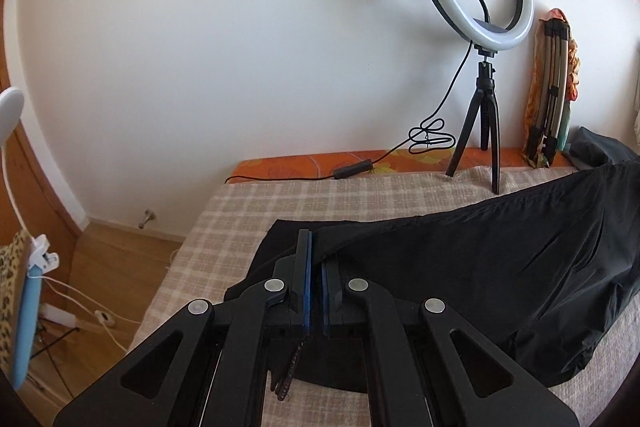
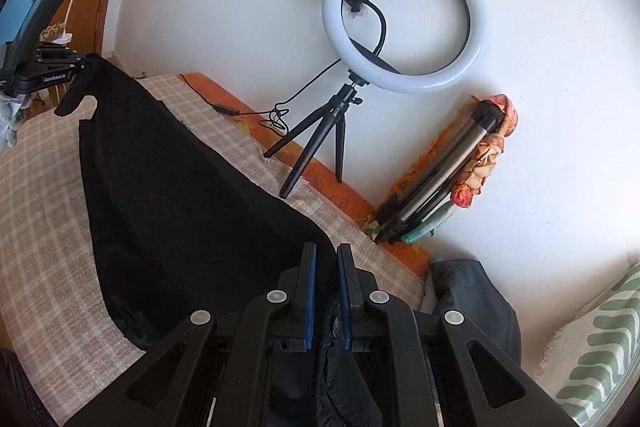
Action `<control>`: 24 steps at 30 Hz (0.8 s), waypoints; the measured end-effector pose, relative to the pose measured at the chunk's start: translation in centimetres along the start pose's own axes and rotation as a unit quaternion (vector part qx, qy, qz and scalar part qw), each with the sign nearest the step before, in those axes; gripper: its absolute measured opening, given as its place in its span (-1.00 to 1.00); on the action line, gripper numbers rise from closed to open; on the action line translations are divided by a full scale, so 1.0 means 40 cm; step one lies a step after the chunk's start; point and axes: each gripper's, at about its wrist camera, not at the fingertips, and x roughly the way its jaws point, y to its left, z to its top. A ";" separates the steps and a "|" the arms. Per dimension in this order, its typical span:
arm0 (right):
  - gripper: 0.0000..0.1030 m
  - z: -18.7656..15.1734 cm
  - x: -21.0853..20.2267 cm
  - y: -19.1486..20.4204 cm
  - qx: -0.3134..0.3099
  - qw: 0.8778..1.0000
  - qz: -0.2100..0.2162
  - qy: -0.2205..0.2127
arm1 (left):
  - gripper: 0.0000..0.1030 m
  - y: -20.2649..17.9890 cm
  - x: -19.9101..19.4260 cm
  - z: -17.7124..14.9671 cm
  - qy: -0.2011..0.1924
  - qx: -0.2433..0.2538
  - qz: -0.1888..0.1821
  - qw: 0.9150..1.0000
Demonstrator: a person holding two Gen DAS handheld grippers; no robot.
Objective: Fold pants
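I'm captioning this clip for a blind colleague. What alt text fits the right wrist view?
The right gripper pinches one end of black pants stretched above a checked bed cover, while the left gripper holds the far end. A ring light stands by the white wall.

Pants: plain black, no pattern. Bed cover: beige and white check. Mattress edge: orange, floral print. Ring light: white ring on black tripod. Gripper pads: blue on black fingers. Wall: white. Cushion: cream with green chevrons.
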 end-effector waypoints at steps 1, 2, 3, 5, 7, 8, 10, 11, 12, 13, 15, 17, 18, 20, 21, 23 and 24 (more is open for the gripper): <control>-0.85 0.001 0.031 -0.005 0.000 1.000 0.000 0.009 | -0.96 -0.007 0.025 0.005 0.008 0.006 0.002 1.000; -0.85 0.002 0.063 -0.006 -0.002 1.000 0.000 0.018 | -0.96 -0.015 0.049 0.010 0.014 0.013 0.005 1.000; -0.85 0.002 0.095 -0.008 -0.005 1.000 -0.001 0.027 | -0.96 -0.024 0.074 0.015 0.021 0.022 0.007 1.000; -0.85 -0.003 0.156 -0.010 -0.004 0.999 0.004 0.046 | -0.96 -0.038 0.120 0.017 0.034 0.035 0.013 0.999; -0.85 -0.010 0.215 -0.007 -0.007 0.998 0.007 0.063 | -0.96 -0.045 0.163 0.019 0.048 0.041 0.013 0.998; -0.85 -0.014 0.239 -0.002 -0.011 0.997 0.005 0.070 | -0.96 -0.047 0.182 0.017 0.056 0.042 0.011 0.998; -0.85 -0.017 0.289 0.001 -0.016 0.996 0.003 0.083 | -0.87 -0.049 0.218 0.011 0.073 0.041 0.007 0.996; -0.85 -0.019 0.312 0.002 -0.018 0.996 0.002 0.089 | -0.86 -0.048 0.231 0.007 0.078 0.043 0.011 0.996; -0.85 -0.019 0.333 0.003 -0.020 0.995 0.002 0.095 | -0.77 -0.046 0.243 0.005 0.083 0.044 0.012 0.996; -0.85 -0.019 0.353 0.005 -0.024 0.995 0.000 0.100 | -0.63 -0.042 0.254 0.008 0.087 0.043 0.013 0.995; -0.85 -0.019 0.390 0.011 -0.030 0.994 -0.004 0.110 | -0.39 -0.025 0.264 0.014 0.089 0.034 0.018 0.995; -0.85 -0.021 0.420 0.013 -0.030 0.992 -0.004 0.119 | -0.17 0.001 0.260 0.018 0.090 0.022 0.014 0.996; -0.85 -0.023 0.431 0.014 -0.029 0.992 -0.005 0.123 | -0.03 0.015 0.258 0.019 0.090 0.019 0.011 0.996; -0.85 -0.025 0.449 0.018 -0.029 0.991 -0.005 0.128 | 0.04 0.040 0.241 0.018 0.085 0.019 0.017 0.996; -0.85 -0.027 0.459 0.020 -0.031 0.991 -0.007 0.132 | 0.04 0.055 0.235 0.017 0.082 0.019 0.023 0.996; -0.85 -0.029 0.477 0.026 -0.030 0.990 -0.006 0.141 | 0.04 0.095 0.215 0.018 0.080 0.010 0.025 0.996; -0.85 -0.030 0.486 0.029 -0.030 0.989 -0.007 0.143 | 0.04 0.119 0.211 0.018 0.081 0.003 0.037 0.996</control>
